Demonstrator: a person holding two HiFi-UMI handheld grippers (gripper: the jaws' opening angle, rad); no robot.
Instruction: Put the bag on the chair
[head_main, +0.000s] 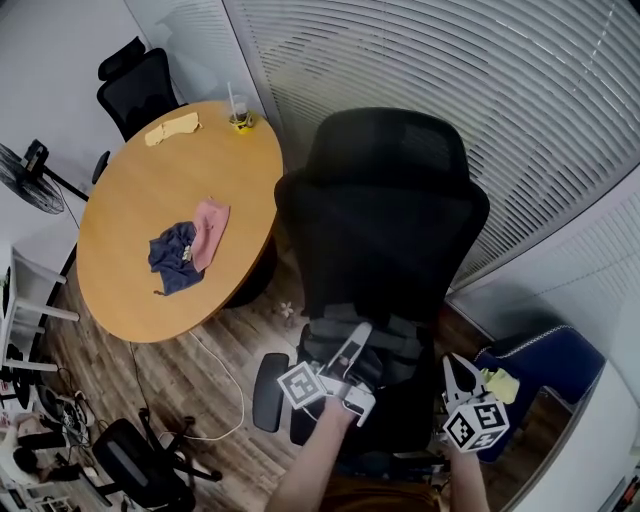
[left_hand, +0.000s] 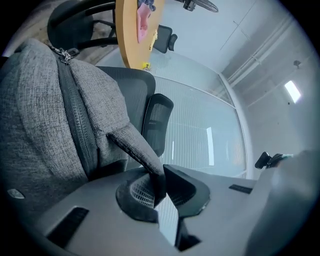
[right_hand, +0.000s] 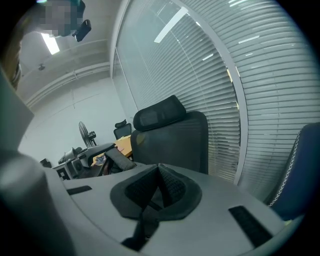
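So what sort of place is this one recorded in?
Most likely an office meeting room: a round wooden table, a high-backed black mesh office chair beside it, and a glass partition with slatted blinds.

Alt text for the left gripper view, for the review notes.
The left gripper pinches a strap of the grey bag, which fills the left side. Behind stand a black office chair and a round wooden table.
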